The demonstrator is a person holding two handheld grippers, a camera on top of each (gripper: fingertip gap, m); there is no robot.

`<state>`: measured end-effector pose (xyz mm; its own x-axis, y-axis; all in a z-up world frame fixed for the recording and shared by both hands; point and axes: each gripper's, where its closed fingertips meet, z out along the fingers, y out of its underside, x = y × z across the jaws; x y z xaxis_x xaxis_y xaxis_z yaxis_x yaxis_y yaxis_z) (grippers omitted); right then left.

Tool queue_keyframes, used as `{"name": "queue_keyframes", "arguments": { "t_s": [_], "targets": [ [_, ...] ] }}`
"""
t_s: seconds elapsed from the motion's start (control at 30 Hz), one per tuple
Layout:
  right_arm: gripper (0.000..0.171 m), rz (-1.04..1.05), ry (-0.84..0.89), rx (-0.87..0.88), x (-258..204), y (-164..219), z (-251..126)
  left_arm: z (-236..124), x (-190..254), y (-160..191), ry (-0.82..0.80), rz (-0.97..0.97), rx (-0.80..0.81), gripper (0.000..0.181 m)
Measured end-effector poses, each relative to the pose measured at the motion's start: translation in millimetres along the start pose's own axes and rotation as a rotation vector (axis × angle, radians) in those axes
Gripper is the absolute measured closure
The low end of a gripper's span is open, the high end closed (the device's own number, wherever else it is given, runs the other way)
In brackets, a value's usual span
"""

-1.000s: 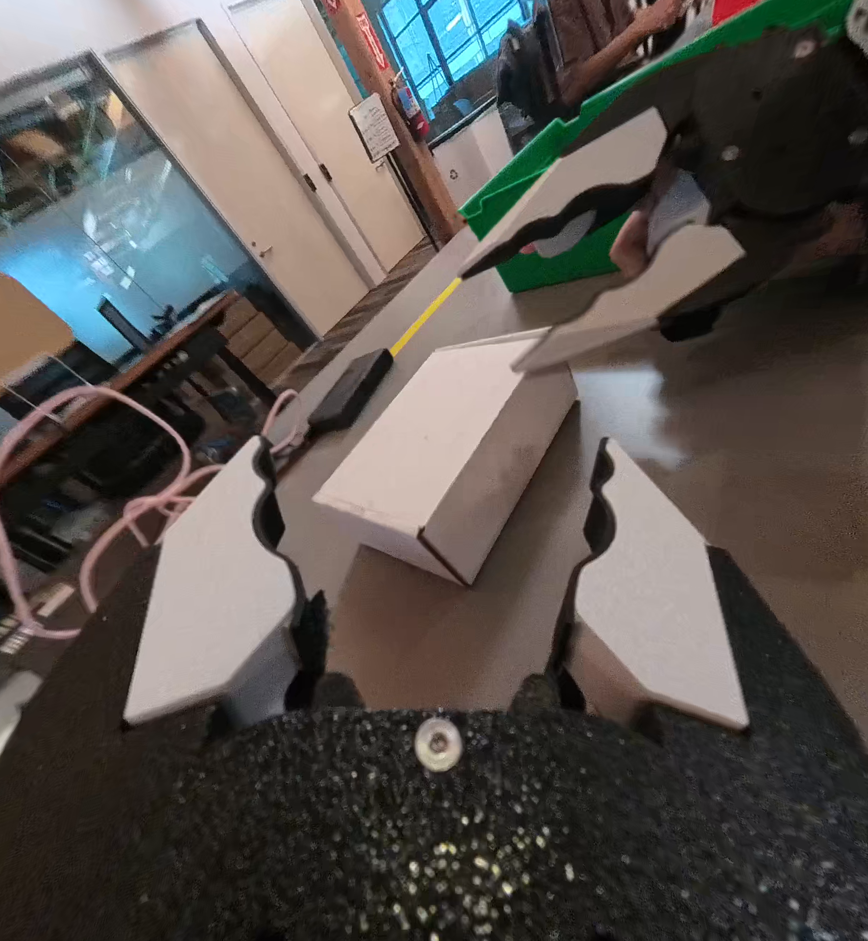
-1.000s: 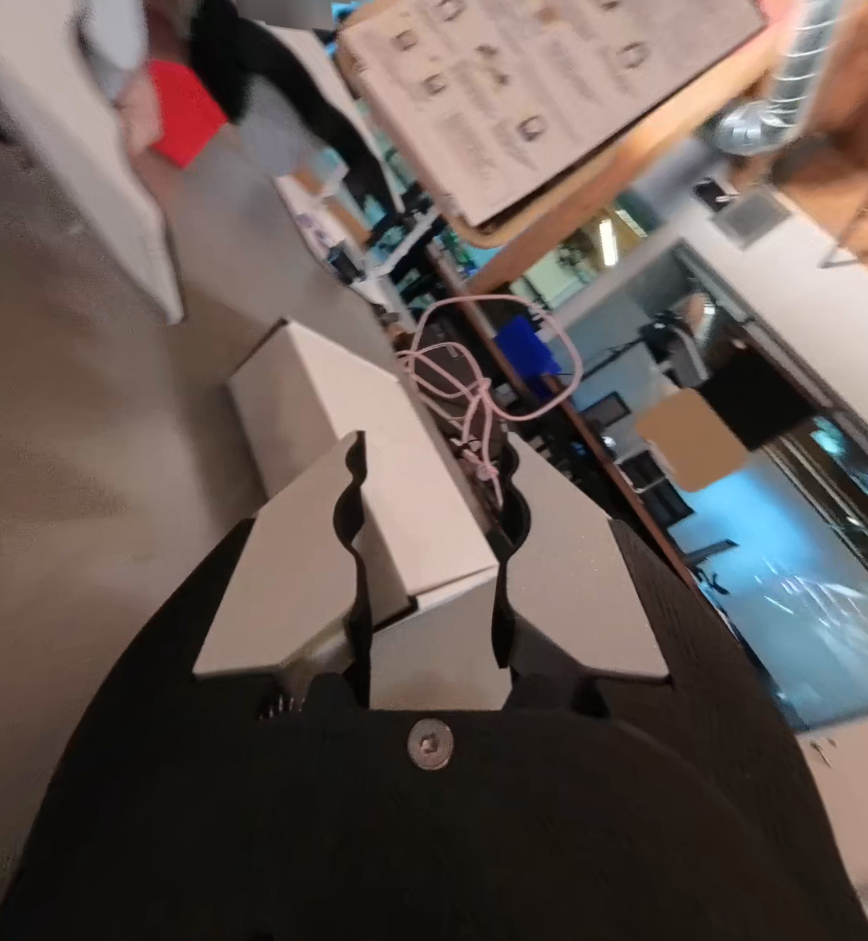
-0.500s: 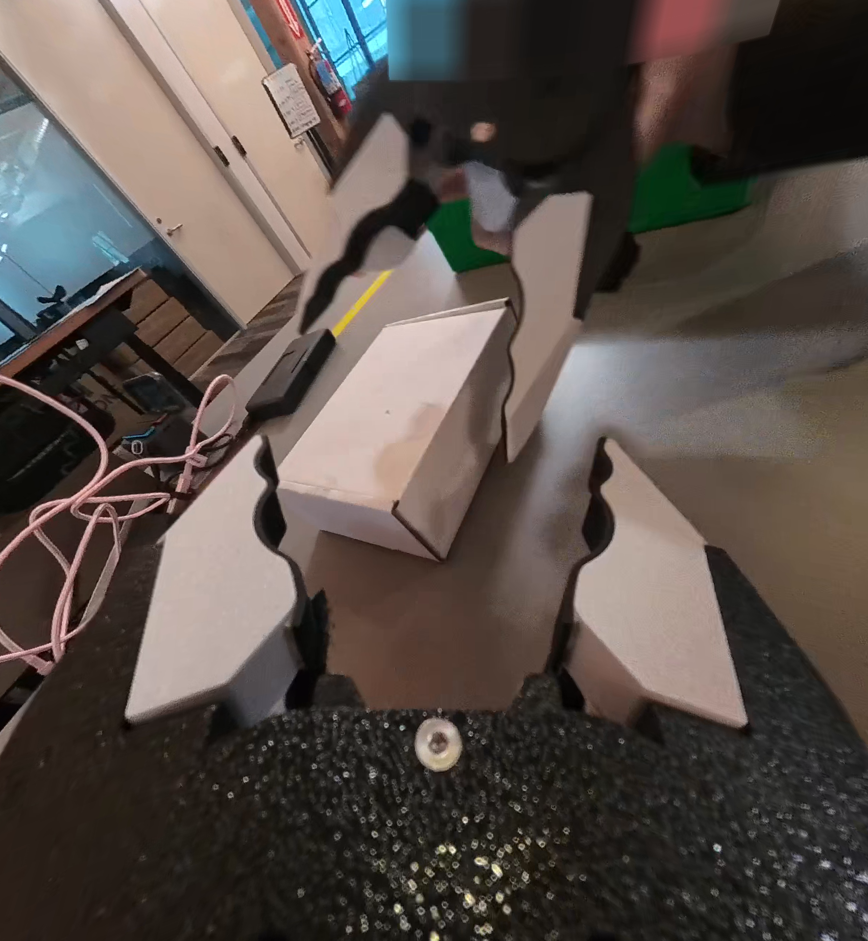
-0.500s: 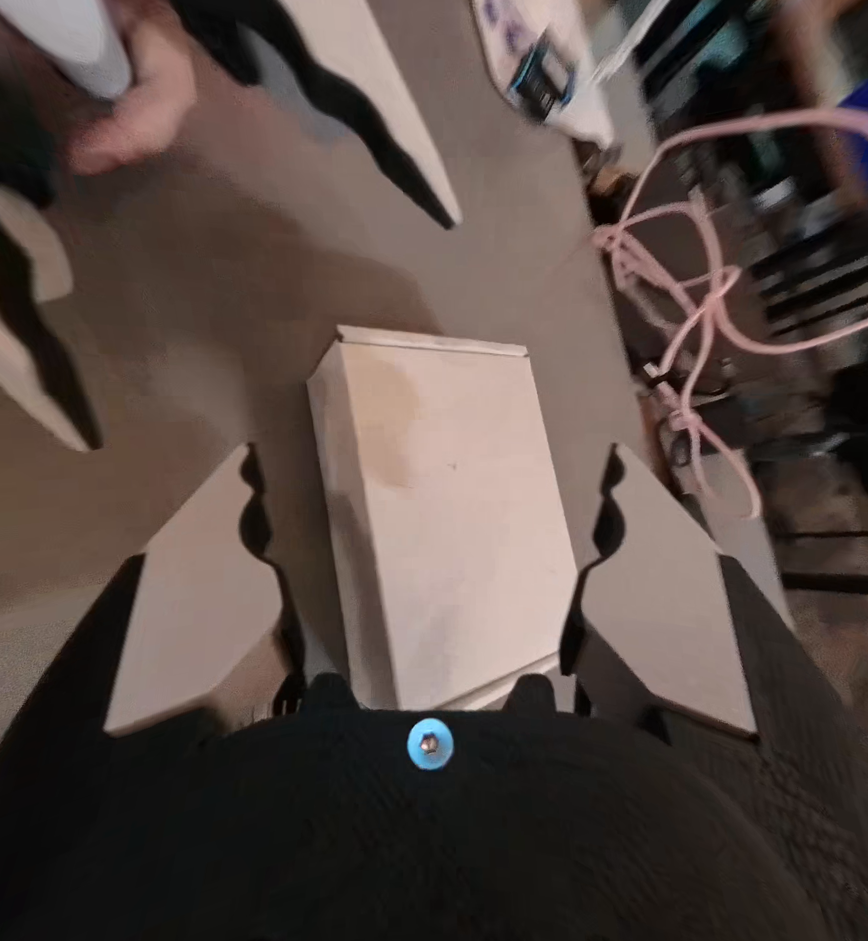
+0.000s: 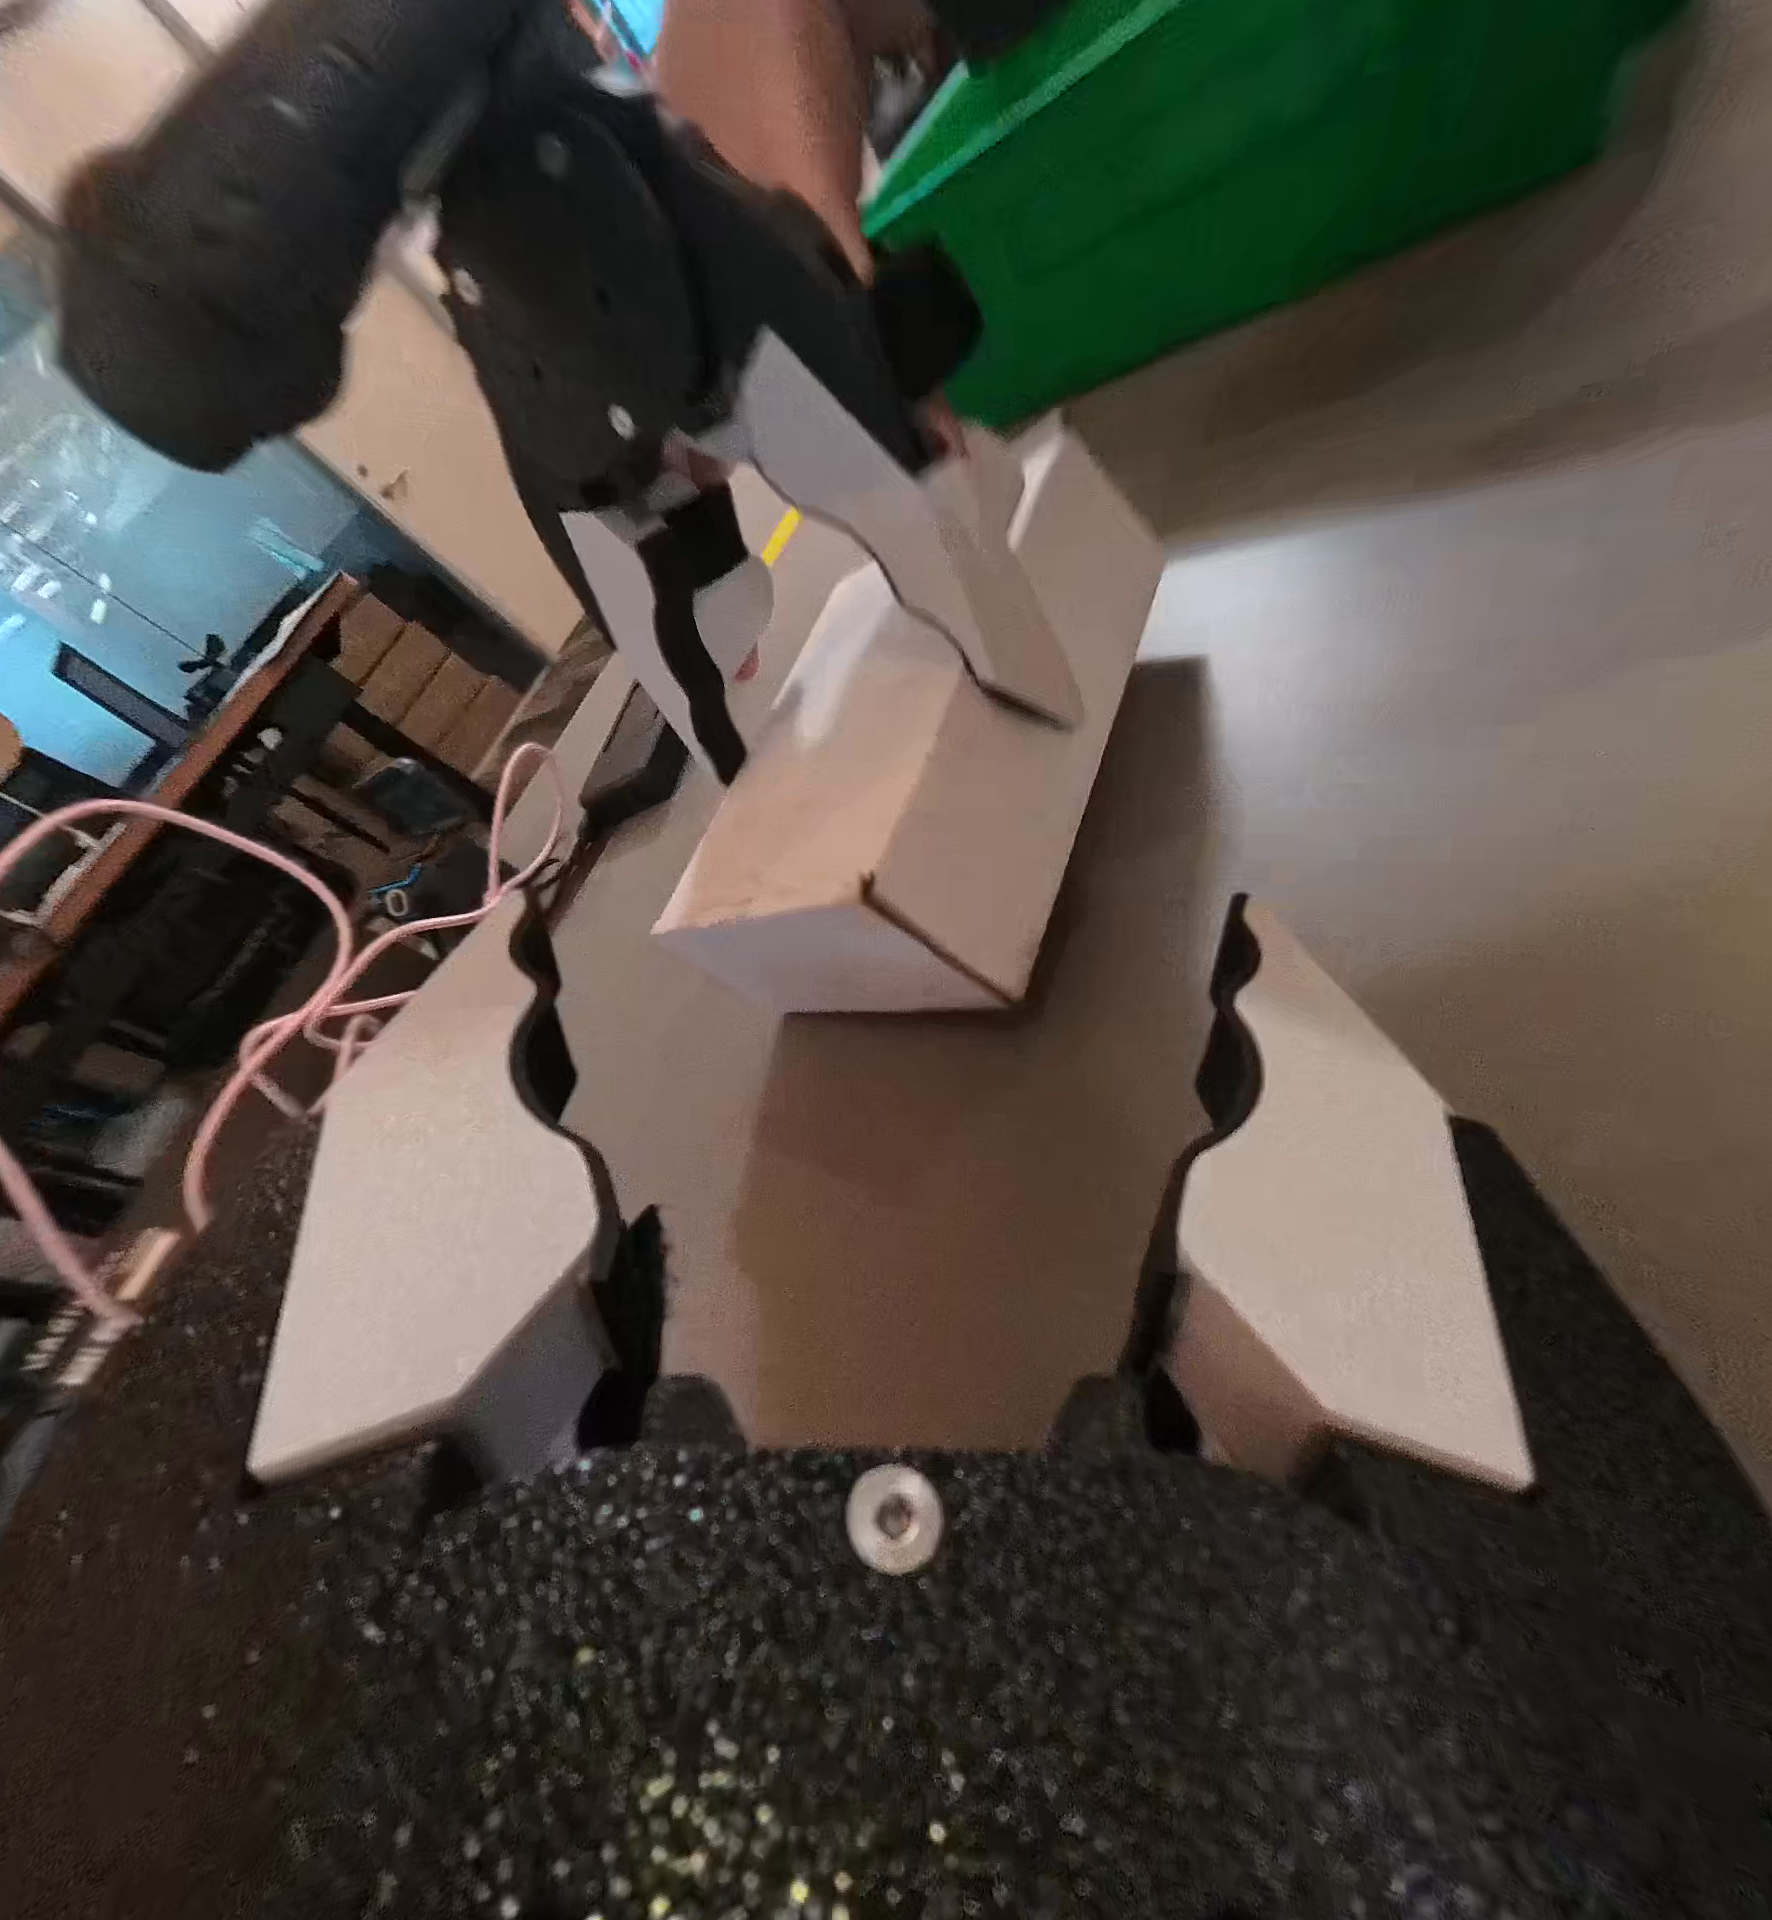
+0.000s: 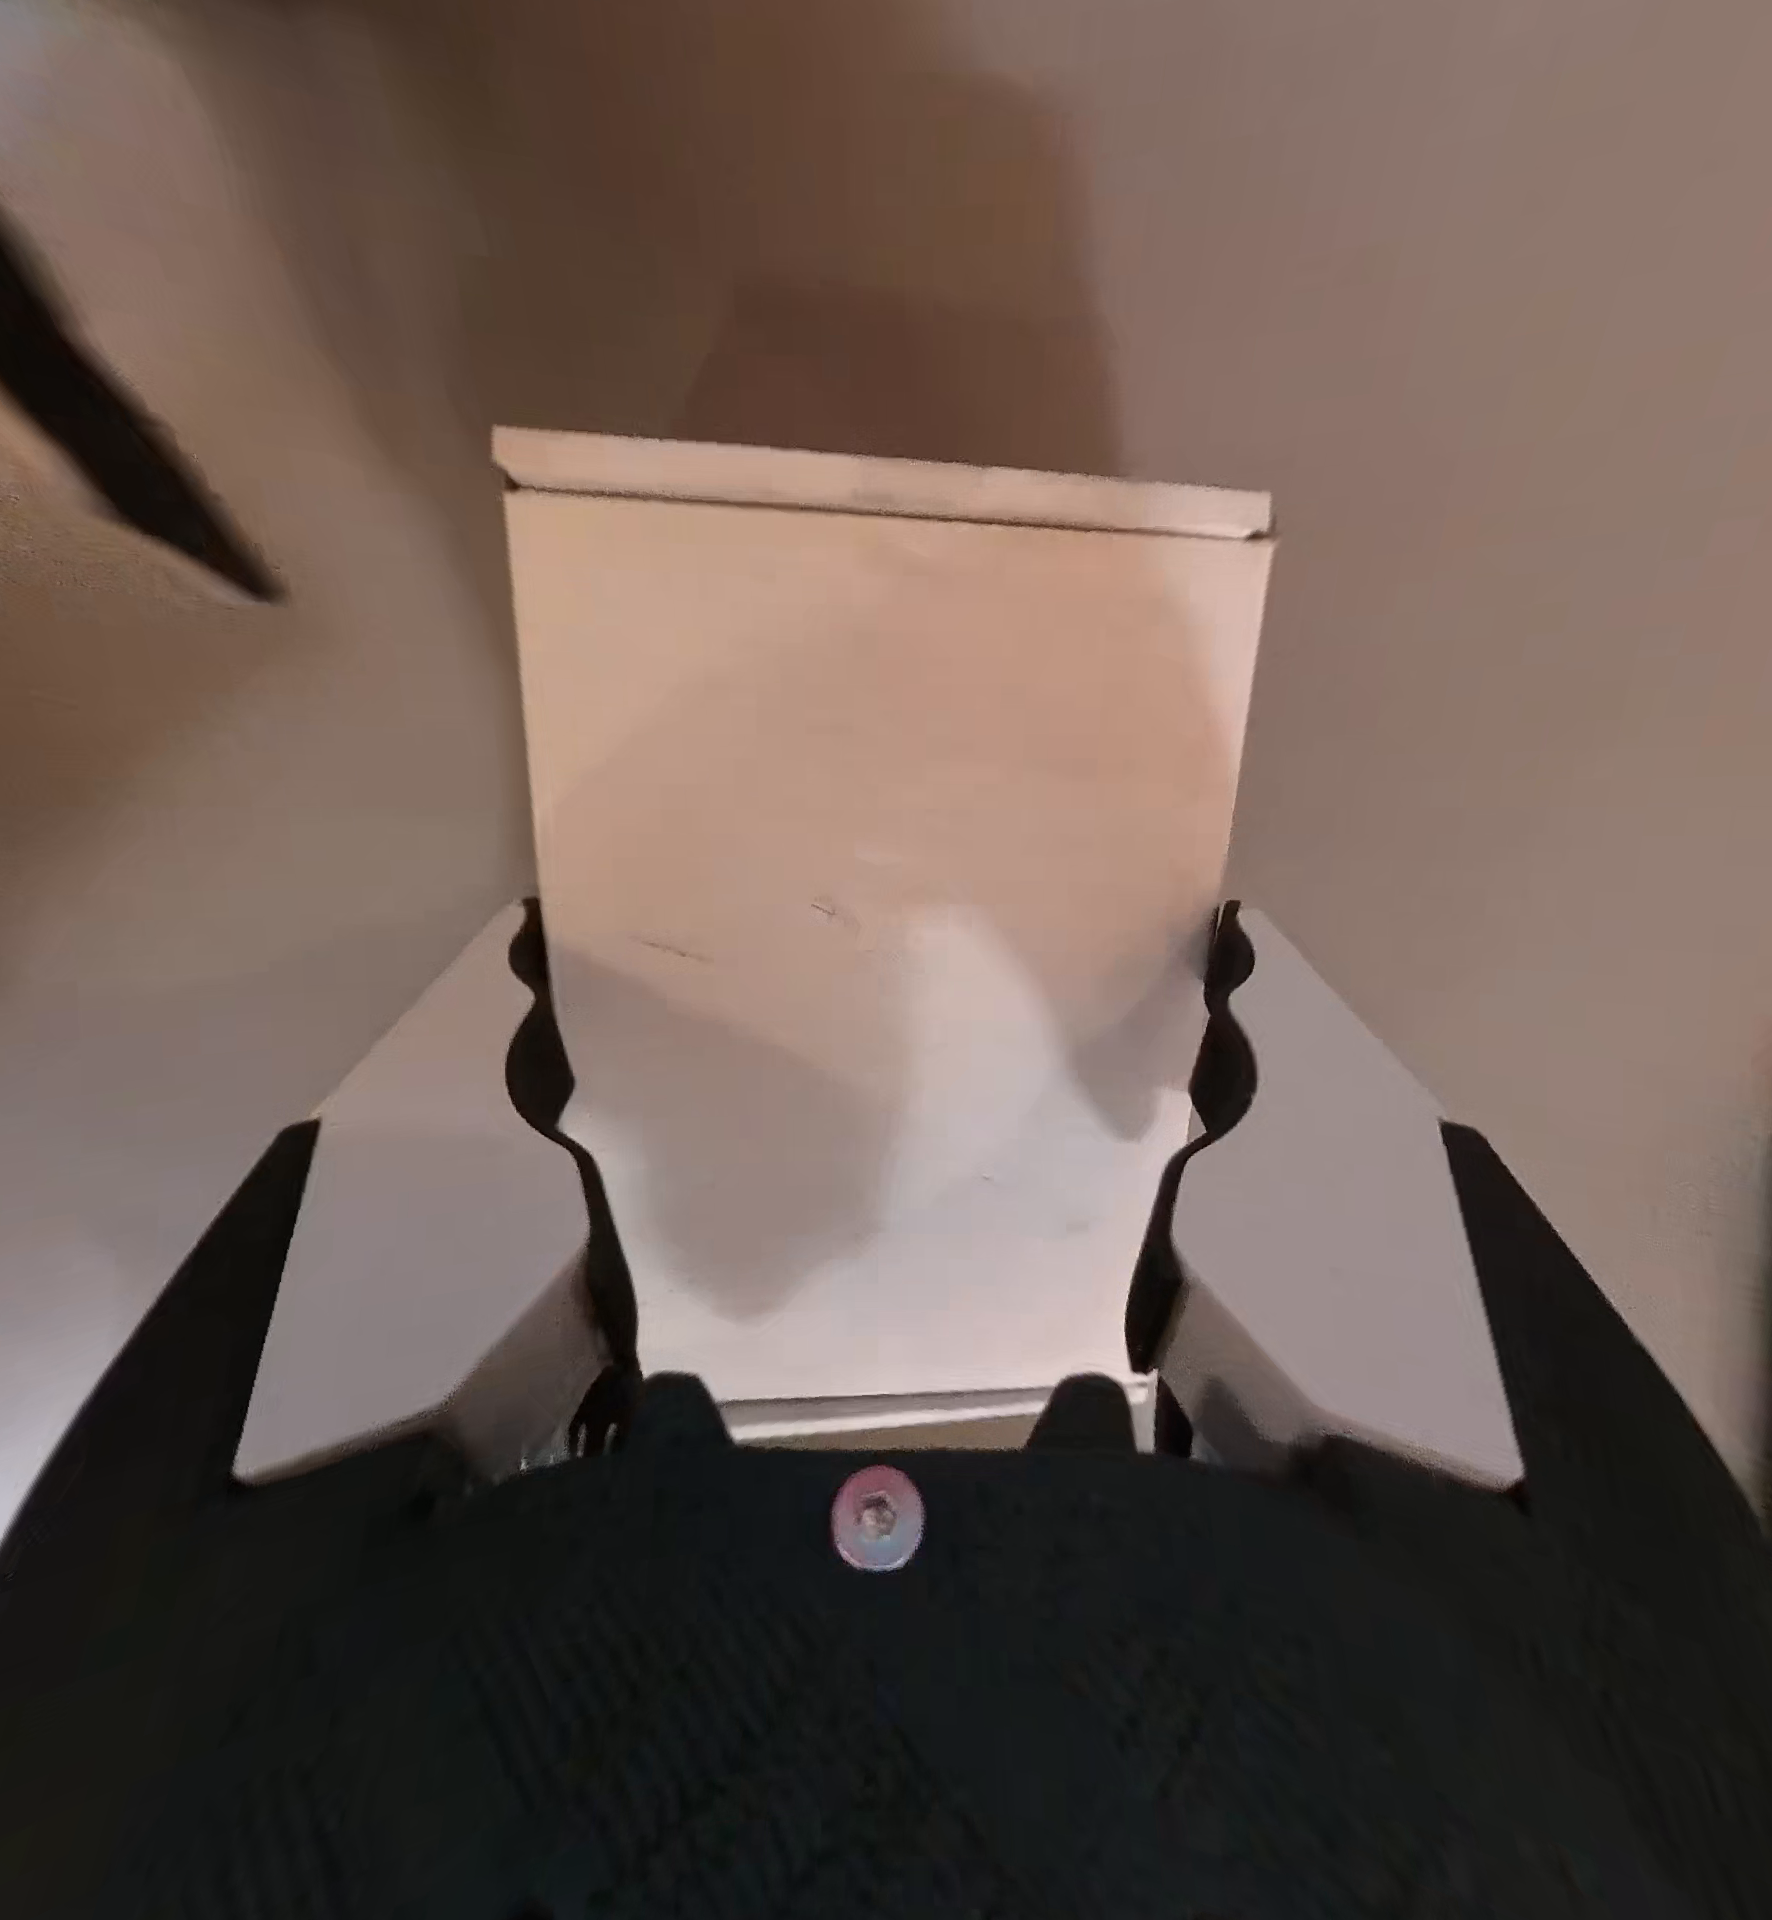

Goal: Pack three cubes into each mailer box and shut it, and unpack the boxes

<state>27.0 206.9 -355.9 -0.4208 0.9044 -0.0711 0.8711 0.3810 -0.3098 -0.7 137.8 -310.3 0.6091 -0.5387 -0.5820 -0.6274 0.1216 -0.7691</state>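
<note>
On the grey table (image 5: 1484, 831) sat one closed white mailer box (image 5: 892, 831), lid down, used as the reference below. Behind the box: green bin (image 5: 1225, 187), at the table's far side. Left of the box, past the table edge: pink cable (image 5: 269, 997) hanging in loops. Right gripper (image 6: 877, 1049) came down over the box from above, fingers spread wide, one along each long side; contact with the sides couldn't be judged, both views blurred. Left gripper (image 5: 882, 1049) was on the near side of the box, short of its end, fingers wide apart, holding nothing.
</note>
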Motion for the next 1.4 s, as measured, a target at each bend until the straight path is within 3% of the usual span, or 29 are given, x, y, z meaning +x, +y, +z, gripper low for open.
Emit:
{"name": "queue_keyframes", "arguments": {
  "t_s": [0.2,0.3,0.37,0.43,0.53,0.63,0.77,0.87,1.03,1.3,1.33,1.37,1.4],
  "targets": [
    [0.048,0.097,-0.319,0.093,-49,-6,-11,11,17,4,-0.017,0.237,-0.070,0.048],
    [0.048,0.088,-0.411,0.123,-72,-11,-15,15,29,-4,0.013,0.267,-0.024,0.060],
    [0.048,0.072,-0.411,0.154,-80,-16,-16,14,34,-14,0.018,0.281,0.035,0.079],
    [0.048,0.036,-0.312,0.152,-75,-16,-16,12,37,-23,0.025,0.269,0.074,0.110],
    [0.055,-0.064,0.023,0.237,-52,-27,-40,14,31,-16,0.030,0.185,0.023,0.113],
    [0.067,-0.241,0.242,0.360,-72,-43,-73,13,24,-16,0.071,0.005,0.015,0.114],
    [0.076,-0.443,0.414,0.239,-103,-37,-67,11,16,-14,0.110,-0.183,0.003,0.114],
    [0.078,-0.496,0.435,0.190,-112,-40,-57,12,13,-14,0.138,-0.315,0.012,0.114],
    [0.082,-0.502,0.520,0.083,-86,-36,-51,11,10,-13,0.194,-0.478,0.034,0.115],
    [0.078,-0.439,0.511,0.049,-70,-35,-45,5,14,-15,0.168,-0.293,0.021,0.115],
    [0.084,-0.424,0.473,0.038,-73,-31,-40,4,15,-20,0.158,-0.250,0.038,0.115],
    [0.102,-0.422,0.451,0.014,-74,-26,-36,3,16,-26,0.150,-0.219,0.070,0.115],
    [0.104,-0.427,0.471,0.009,-71,-24,-36,0,13,-33,0.120,-0.199,0.107,0.116]
  ]
}}
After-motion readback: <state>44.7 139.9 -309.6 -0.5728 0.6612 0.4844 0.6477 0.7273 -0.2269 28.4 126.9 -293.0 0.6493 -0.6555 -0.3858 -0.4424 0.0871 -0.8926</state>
